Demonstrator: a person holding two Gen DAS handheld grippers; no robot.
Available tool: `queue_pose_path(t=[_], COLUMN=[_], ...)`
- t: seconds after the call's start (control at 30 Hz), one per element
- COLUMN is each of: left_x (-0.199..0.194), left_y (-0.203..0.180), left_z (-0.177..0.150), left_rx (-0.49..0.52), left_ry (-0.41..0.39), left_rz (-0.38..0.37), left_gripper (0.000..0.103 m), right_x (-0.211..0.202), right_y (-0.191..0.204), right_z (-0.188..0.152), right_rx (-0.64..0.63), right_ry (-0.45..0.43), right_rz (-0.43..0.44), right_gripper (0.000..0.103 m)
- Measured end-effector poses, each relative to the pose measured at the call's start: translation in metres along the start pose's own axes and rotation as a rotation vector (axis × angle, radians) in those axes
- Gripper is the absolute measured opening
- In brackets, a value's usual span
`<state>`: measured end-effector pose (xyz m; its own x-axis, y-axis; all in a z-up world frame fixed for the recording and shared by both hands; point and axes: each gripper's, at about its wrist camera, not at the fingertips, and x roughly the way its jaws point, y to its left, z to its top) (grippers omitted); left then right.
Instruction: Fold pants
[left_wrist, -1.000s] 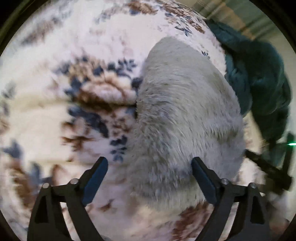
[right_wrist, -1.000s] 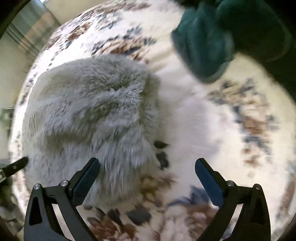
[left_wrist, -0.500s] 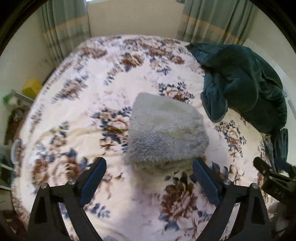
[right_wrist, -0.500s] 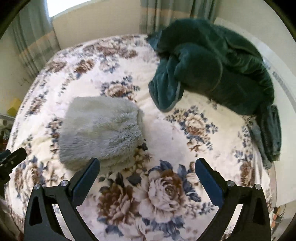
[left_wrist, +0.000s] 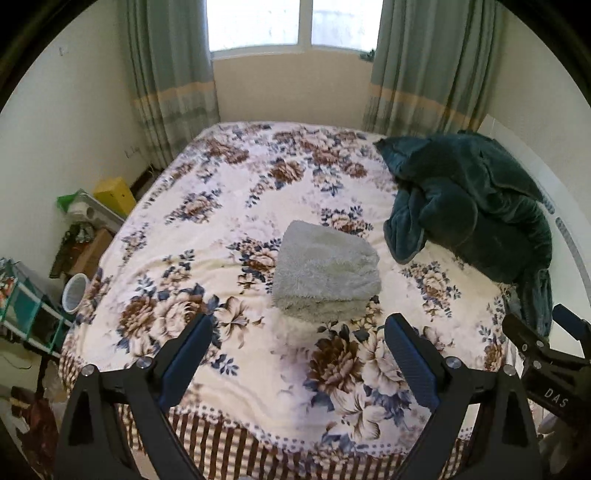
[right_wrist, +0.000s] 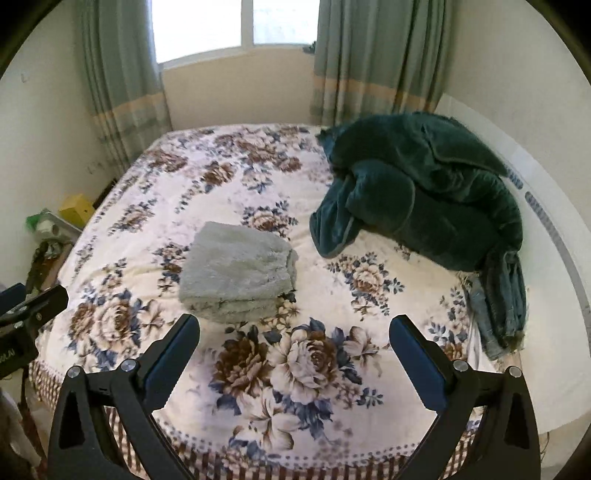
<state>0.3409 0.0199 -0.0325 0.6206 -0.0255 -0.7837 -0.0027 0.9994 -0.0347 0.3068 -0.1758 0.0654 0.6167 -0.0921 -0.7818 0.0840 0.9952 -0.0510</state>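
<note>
Pants (left_wrist: 327, 271) lie folded in a thick grey stack mid-bed (left_wrist: 258, 373), so we judge folding done, our left tool (left_wrist: 297, 360) and right tool (right_wrist: 295, 356) both spread wide, empty, near the foot

Lower folds of grey pants (left_wrist: 325, 273) hidden.

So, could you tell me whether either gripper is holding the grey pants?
No, the folded grey pants lie alone on the bed.

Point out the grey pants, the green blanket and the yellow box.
grey pants (left_wrist: 327, 264), left wrist view, top of the folded stack.
green blanket (right_wrist: 424, 195), right wrist view, middle of the heap.
yellow box (left_wrist: 114, 195), left wrist view, its top.
</note>
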Motion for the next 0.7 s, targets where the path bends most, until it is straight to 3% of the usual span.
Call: queue_pose_path(t=[0.33,0.4,0.7], left_x=[-0.09,-0.1,-0.115], left_y=[-0.006,-0.006,-0.002], left_z=[-0.012,-0.014,-0.015], left_rx=[0.018,0.027,0.026], left_ry=[-0.068,-0.076,-0.117], left_rz=[0.002,-0.015,-0.011], left_gripper=[0.095,0.103,0.103], right_x=[-0.131,-0.147,-0.187], right_y=[-0.011,-0.008,-0.002], right_z=[-0.009,-0.011,-0.016], right_rx=[-0.023,-0.026,-0.022], right_ry=[-0.076,-0.079,-0.114], right_rz=[0.029,0.025,0.01], right_gripper=[0.103,0.103,0.103])
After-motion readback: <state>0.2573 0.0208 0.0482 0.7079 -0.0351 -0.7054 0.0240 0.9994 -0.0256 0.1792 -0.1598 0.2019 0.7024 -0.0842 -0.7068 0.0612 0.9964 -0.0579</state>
